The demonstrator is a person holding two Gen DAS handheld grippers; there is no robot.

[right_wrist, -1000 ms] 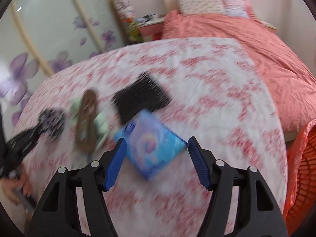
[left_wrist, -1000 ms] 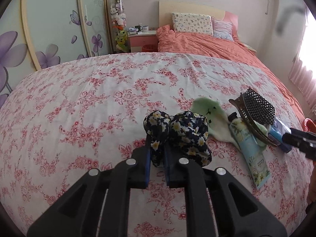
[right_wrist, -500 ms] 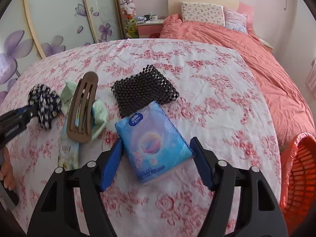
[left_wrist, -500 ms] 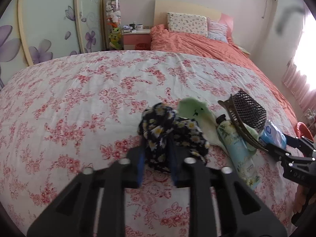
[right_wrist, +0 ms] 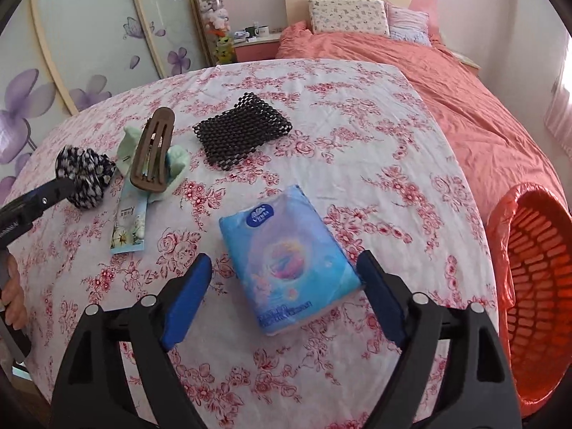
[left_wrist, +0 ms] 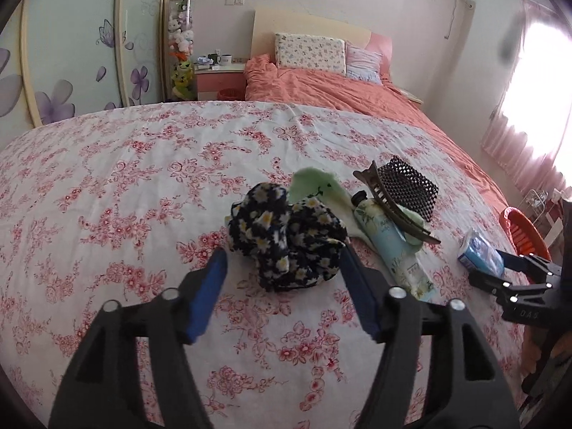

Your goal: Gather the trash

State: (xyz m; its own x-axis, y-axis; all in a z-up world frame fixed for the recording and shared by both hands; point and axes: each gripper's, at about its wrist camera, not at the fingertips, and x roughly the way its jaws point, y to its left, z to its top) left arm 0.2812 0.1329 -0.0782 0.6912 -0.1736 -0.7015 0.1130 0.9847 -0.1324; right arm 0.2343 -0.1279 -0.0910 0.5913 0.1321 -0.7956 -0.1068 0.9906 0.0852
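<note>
A dark floral scrunchie [left_wrist: 286,236] lies on the flowered bedsheet [left_wrist: 125,186]. My left gripper [left_wrist: 284,261] straddles it, its jaws opening, the pads off the fabric. A blue tissue pack [right_wrist: 286,254] lies flat on the sheet between the fingers of my right gripper [right_wrist: 284,264], whose jaws are opening too and do not press on it. In the left wrist view the same pack [left_wrist: 477,250] shows at the right, by the right gripper [left_wrist: 489,268].
A green cloth [right_wrist: 175,161], a cream tube [right_wrist: 130,221], a brown hair clip [right_wrist: 152,150] and a black mesh mat [right_wrist: 243,130] lie beyond the pack. An orange basket [right_wrist: 529,286] stands off the bed's right edge. A hand [right_wrist: 10,293] holds the left tool.
The left jaws, shut on the scrunchie before, have spread and let it go onto the sheet. The right jaws have widened away from the tissue pack, which now rests on the bed.
</note>
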